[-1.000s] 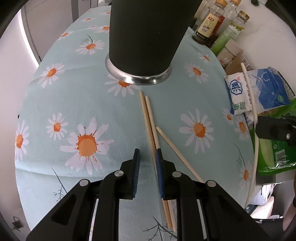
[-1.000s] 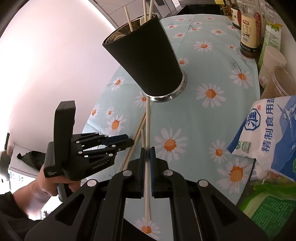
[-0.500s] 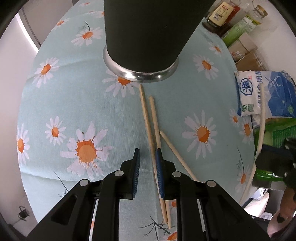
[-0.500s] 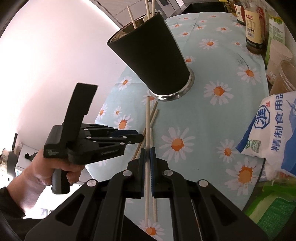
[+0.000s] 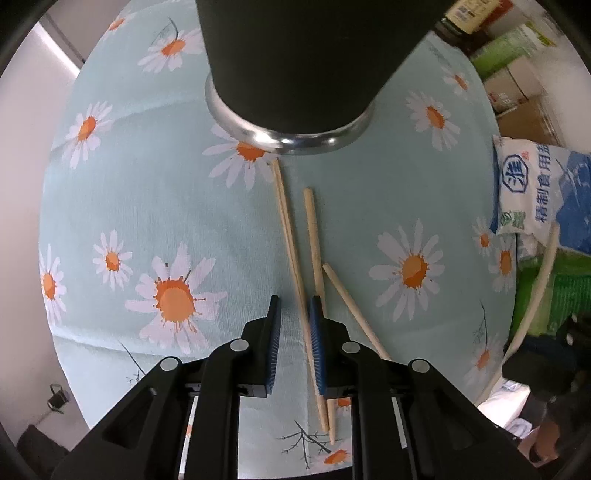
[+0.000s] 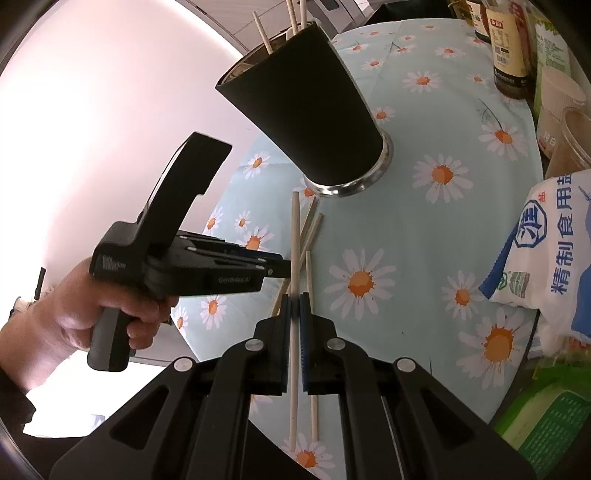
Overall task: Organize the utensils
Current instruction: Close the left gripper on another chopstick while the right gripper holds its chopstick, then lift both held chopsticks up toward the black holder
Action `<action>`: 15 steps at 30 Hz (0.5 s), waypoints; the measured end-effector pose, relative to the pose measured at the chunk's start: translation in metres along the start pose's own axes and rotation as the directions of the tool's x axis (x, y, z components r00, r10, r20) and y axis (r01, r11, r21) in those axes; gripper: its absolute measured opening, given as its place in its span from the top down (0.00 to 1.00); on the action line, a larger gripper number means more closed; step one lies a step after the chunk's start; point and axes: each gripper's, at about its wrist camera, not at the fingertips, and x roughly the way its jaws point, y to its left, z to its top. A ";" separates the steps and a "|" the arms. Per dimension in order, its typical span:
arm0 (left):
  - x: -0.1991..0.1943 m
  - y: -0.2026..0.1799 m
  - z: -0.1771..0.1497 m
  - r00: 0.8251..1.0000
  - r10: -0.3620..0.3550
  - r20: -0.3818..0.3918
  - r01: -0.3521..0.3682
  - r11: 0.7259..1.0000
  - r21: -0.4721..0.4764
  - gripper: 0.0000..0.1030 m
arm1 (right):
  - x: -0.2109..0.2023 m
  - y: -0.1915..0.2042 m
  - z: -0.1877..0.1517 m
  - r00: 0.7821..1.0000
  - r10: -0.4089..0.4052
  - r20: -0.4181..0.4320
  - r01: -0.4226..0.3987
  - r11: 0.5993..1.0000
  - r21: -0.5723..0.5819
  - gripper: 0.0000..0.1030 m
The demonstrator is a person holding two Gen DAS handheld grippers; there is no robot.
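Observation:
A black cup [image 5: 295,55] with a steel base stands on the daisy tablecloth and holds several chopsticks [image 6: 295,14]. Three wooden chopsticks lie in front of it: a long one [image 5: 286,221], a second beside it [image 5: 312,229] and a slanted one [image 5: 351,299]. My left gripper [image 5: 294,301] points straight down over them. Its jaws are closing with the long chopstick between them, close to the right pad; the left pad stands apart from it. My right gripper [image 6: 294,297] is shut on a pale chopstick [image 6: 294,229], held in the air and pointing toward the cup [image 6: 306,110].
A blue and white salt bag [image 6: 546,251] and a green packet [image 5: 554,295] lie at the right. Sauce bottles [image 6: 506,44] and paper cups [image 6: 557,92] stand at the back right. The table's rounded edge [image 5: 74,332] drops off at the left.
My left gripper has slid closer to the cup along the lying chopsticks, and its jaws have narrowed around the long one. The right gripper keeps its chopstick and has hardly moved.

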 end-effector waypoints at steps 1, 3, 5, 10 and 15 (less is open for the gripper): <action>-0.001 0.003 0.001 1.000 0.003 -0.006 -0.003 1.000 -0.012 0.93 | 0.000 0.000 -0.001 1.000 0.002 -0.002 -0.002 1.000 -0.001 0.95; 0.001 0.008 0.004 1.000 0.000 -0.015 0.000 1.000 -0.030 0.95 | -0.001 0.001 -0.003 1.000 0.005 -0.005 -0.005 1.000 -0.002 0.95; 0.002 0.011 0.006 1.000 -0.007 -0.019 0.007 0.999 -0.035 0.96 | 0.000 0.000 -0.004 1.000 0.006 -0.007 -0.006 1.000 0.002 0.95; 0.003 0.016 0.009 1.000 -0.029 -0.002 0.029 0.998 -0.049 0.96 | 0.000 -0.001 -0.006 1.000 0.007 -0.007 -0.006 1.000 0.011 0.95; 0.004 0.031 0.003 0.998 -0.053 0.024 0.055 0.996 -0.073 0.97 | 0.004 0.003 -0.003 1.000 -0.001 -0.007 0.001 1.000 0.010 0.95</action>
